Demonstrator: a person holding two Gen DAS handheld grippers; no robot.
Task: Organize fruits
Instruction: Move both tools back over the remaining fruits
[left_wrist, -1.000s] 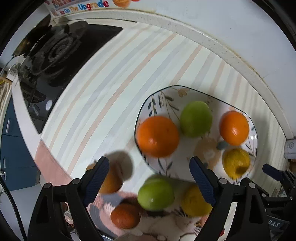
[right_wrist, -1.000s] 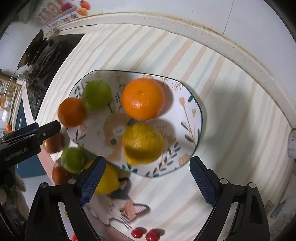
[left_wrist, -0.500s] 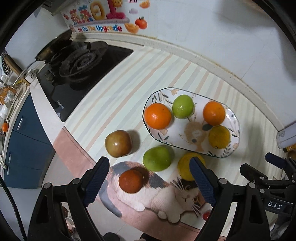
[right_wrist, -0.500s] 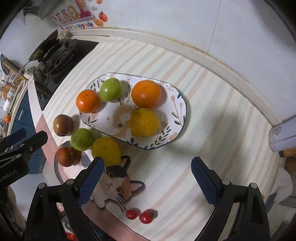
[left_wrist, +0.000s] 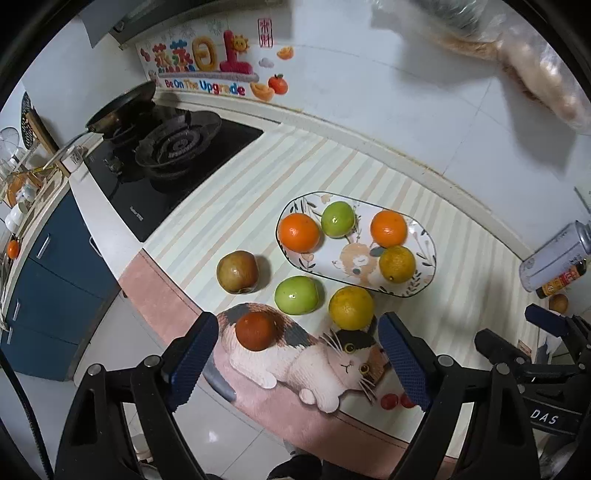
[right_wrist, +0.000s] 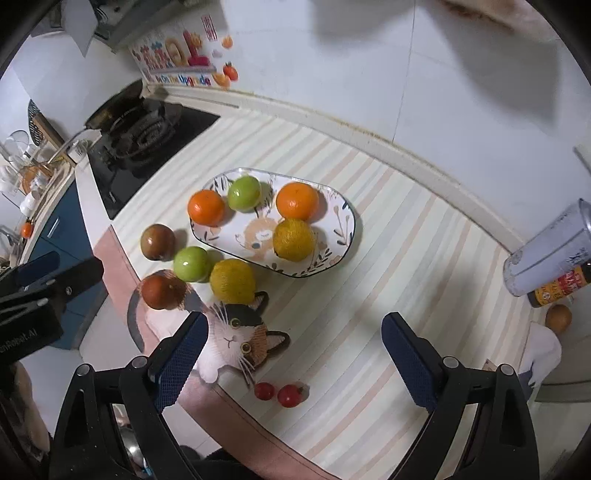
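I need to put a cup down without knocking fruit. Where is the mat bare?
Bare striped mat lies between the plate and the bottles, and between plate and stove. Crowded: the plate's near left side, with the yellow fruit, green fruit and cherry tomatoes.

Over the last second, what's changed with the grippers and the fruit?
Both grippers pulled up and back from the plate, so more counter shows. The left gripper and right gripper stayed open and empty. Four fruits remain on the plate, four beside it, unmoved.
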